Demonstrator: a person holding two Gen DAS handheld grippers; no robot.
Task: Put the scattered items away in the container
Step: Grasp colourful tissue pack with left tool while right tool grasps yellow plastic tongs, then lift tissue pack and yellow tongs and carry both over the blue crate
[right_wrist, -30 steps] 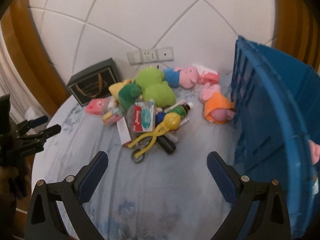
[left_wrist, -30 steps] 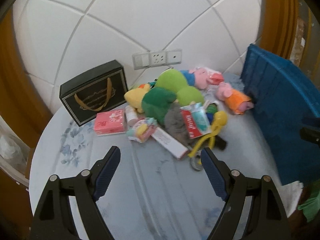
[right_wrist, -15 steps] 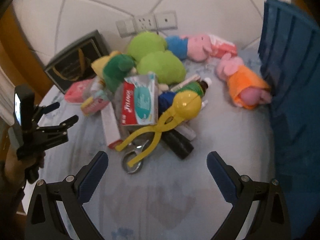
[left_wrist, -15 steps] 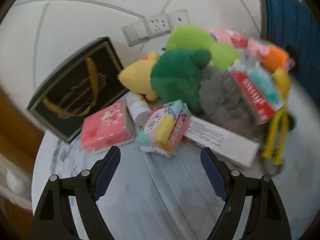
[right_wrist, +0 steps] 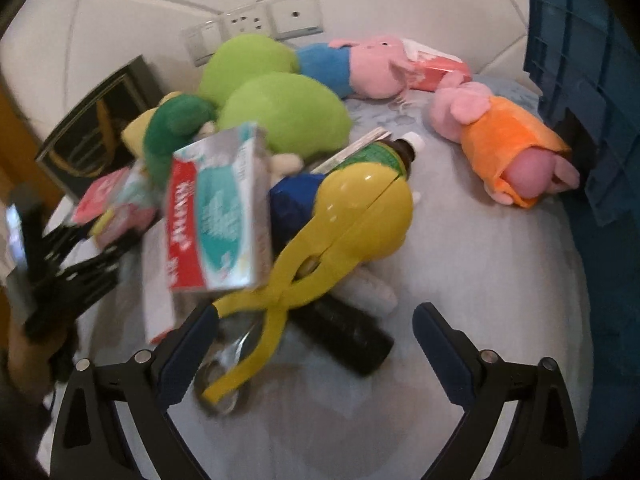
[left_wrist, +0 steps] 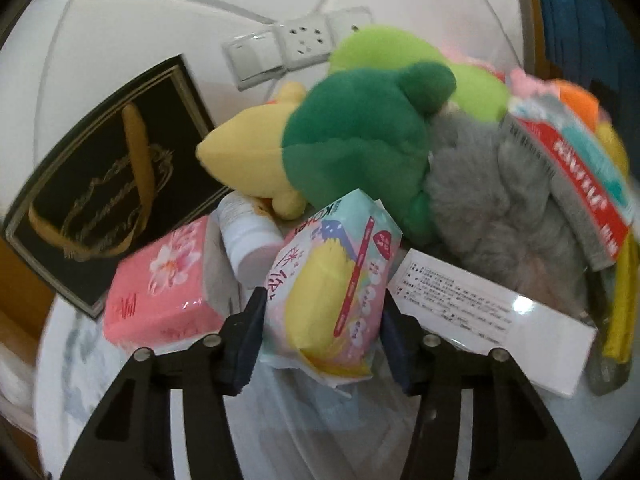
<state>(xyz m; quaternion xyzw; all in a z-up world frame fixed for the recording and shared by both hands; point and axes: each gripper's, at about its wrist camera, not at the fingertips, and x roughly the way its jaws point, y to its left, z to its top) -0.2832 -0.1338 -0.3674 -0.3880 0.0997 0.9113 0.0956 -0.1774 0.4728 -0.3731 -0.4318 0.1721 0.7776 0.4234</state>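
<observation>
A pile of items lies on the round table. In the left wrist view my left gripper (left_wrist: 322, 334) is shut on a pastel tissue pack (left_wrist: 334, 284), one pad on each side. Beside it lie a pink tissue pack (left_wrist: 158, 288), a white bottle (left_wrist: 248, 236), a white box (left_wrist: 492, 320) and a dark green plush (left_wrist: 356, 140). In the right wrist view my right gripper (right_wrist: 314, 340) is open and empty around the yellow clip's handles (right_wrist: 336, 236). A black bottle (right_wrist: 344, 332) lies between the fingers. The blue crate (right_wrist: 592, 100) stands at the right.
A black gift box (left_wrist: 104, 184) leans on the tiled wall at the left. A red-and-teal box (right_wrist: 216, 208), light green plush (right_wrist: 280, 108), two pink pig plushes (right_wrist: 508, 140) and a pink pack (right_wrist: 436, 68) crowd the table. Wall sockets (left_wrist: 296, 48) sit behind.
Both grippers moved forward toward the pile. My left gripper closed from wide open onto the pastel tissue pack. My right gripper stayed open and came up to the yellow clip.
</observation>
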